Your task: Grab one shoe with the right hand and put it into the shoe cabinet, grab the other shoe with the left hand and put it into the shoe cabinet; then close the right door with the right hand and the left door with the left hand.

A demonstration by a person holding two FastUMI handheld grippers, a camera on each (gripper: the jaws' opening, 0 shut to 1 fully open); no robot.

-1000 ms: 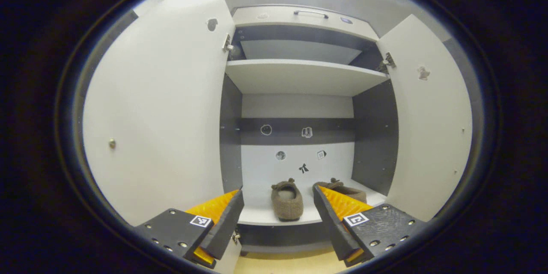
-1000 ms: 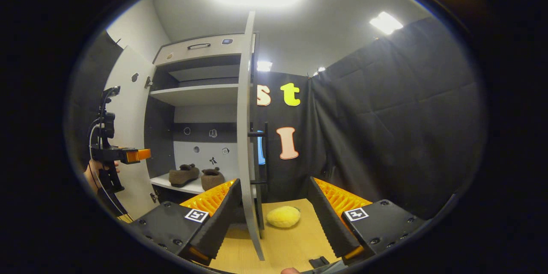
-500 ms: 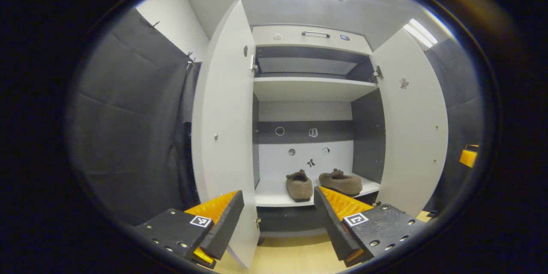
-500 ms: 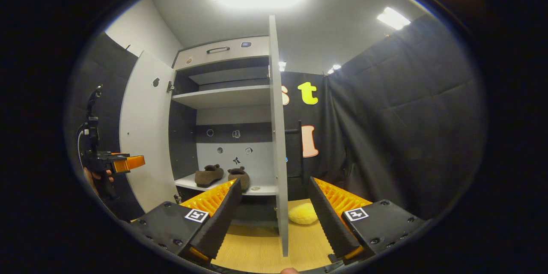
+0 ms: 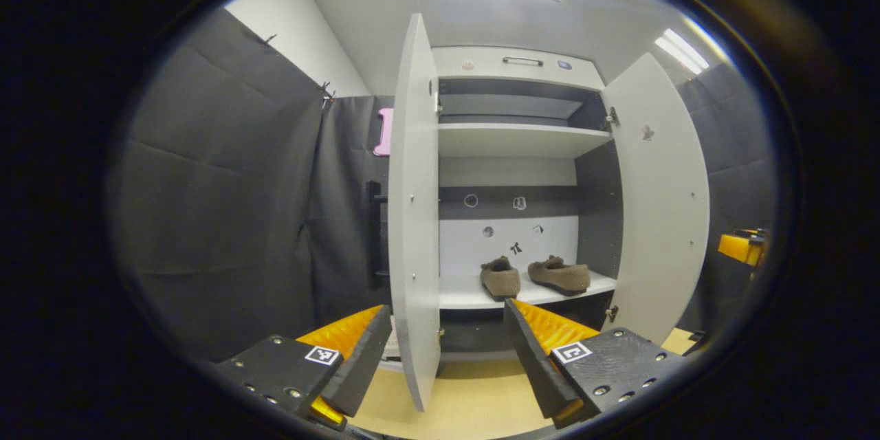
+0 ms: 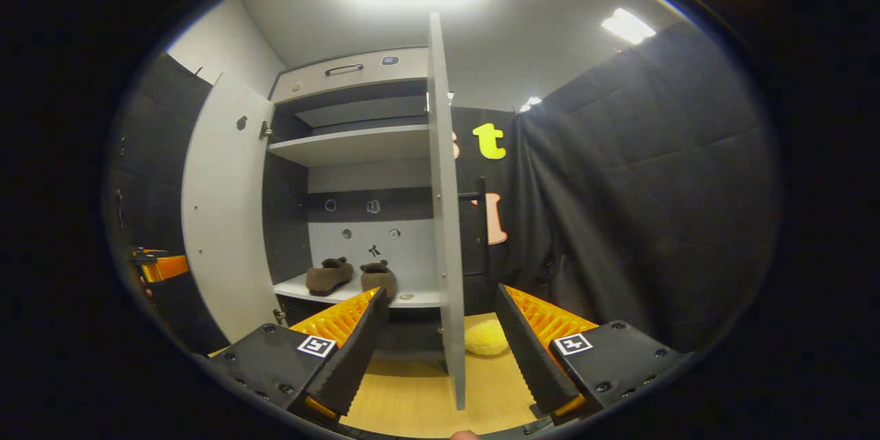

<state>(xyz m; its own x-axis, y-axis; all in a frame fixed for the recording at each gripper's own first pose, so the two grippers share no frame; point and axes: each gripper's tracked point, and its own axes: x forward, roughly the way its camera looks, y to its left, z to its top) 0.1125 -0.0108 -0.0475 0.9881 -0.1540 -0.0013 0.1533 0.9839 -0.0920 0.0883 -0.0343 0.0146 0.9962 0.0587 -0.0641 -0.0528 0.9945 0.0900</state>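
Observation:
The shoe cabinet (image 5: 515, 141) stands with both doors swung out. Two brown shoes (image 5: 500, 278) (image 5: 559, 275) sit side by side on its bottom shelf, and the right gripper view shows the same shoes (image 6: 328, 277) (image 6: 378, 278). My left gripper (image 5: 443, 350) is open, and the left door (image 5: 412, 220) shows edge-on in line with the gap between its fingers. My right gripper (image 6: 440, 350) is open too, with the right door (image 6: 443, 220) edge-on in its gap. Neither gripper holds anything. The right door (image 5: 660, 199) and the left door (image 6: 223, 206) each show broadside in the opposite view.
A yellow fluffy object (image 6: 487, 338) lies on the wooden floor (image 6: 412, 399) just right of the right door's foot. An empty upper shelf (image 6: 350, 148) and a top drawer with a handle (image 5: 522, 62) sit above. Black cloth walls close in on both sides.
Both grippers have drawn back from the cabinet. The left one has swung leftward, so the left door went from broadside to edge-on between its fingers. The shoes have not moved.

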